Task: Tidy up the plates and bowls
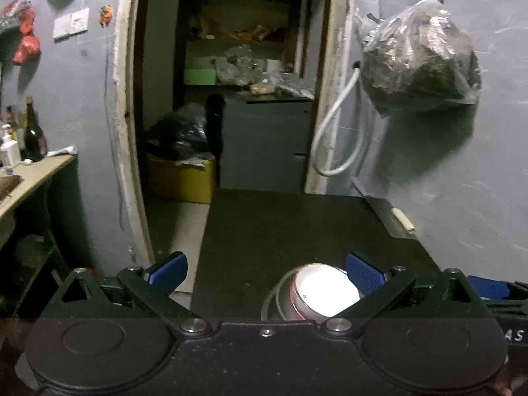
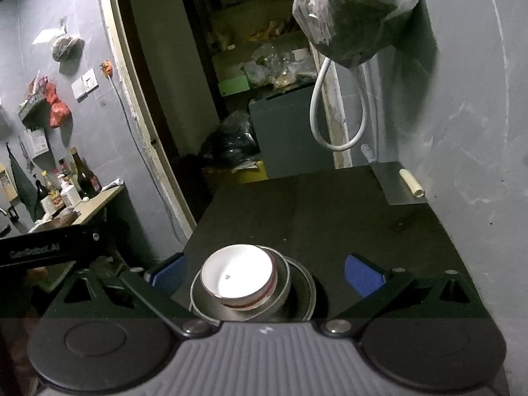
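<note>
We see a white bowl [image 2: 238, 275] with a red band near its rim, nested inside a metal bowl [image 2: 280, 283], which in turn sits on a wider metal plate [image 2: 305, 292]. The stack rests at the near edge of a dark table [image 2: 346, 217], tilted slightly in the right wrist view.

Our right gripper [image 2: 265, 272] hangs just over the stack with its blue-padded fingers [image 2: 364, 275] spread wide on either side, holding nothing. Our left gripper [image 1: 265, 272] is likewise wide open and empty, sitting a little to the left of the stack, so the white bowl [image 1: 325, 292] shows beside its right finger.

Judging by the nesting, the stacking looks largely done; we cannot see any loose dishes left on the table.

At the far right of the table a metal sheet with a pale roll [image 2: 411, 181] lies against the grey wall. A plastic bag [image 1: 419, 62] hangs on that wall, and beyond is an open doorway [image 1: 231, 66] to a cluttered storeroom.
</note>
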